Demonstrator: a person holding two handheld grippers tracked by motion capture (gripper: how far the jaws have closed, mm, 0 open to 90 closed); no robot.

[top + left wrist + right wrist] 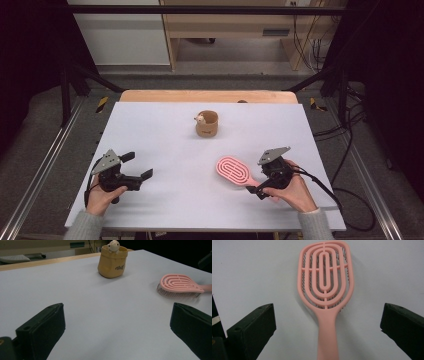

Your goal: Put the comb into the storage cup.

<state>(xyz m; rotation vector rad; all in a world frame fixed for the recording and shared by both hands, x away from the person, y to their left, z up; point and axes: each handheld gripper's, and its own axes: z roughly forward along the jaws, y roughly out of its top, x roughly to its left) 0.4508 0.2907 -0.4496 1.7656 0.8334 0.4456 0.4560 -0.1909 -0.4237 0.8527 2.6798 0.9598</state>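
Straddling the pink vented hairbrush (pixel 325 287) handle without contact, the right gripper (pixel 263 186) stood wide open on the white table (pixel 165 135). The left gripper (pixel 141 169) was open and empty; the tan pouch-shaped cup (pixel 112 263) bore illegible dark script.

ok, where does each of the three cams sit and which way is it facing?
High view: above the person's side, looking forward and down on the table; both hands and both tongs, left and right, show.
Left gripper view: rides the left tongs, low, facing the cup and hairbrush; jaws wide apart.
Right gripper view: rides the right tongs, facing down the hairbrush handle; jaws straddle it, open.
All three share the hairbrush.
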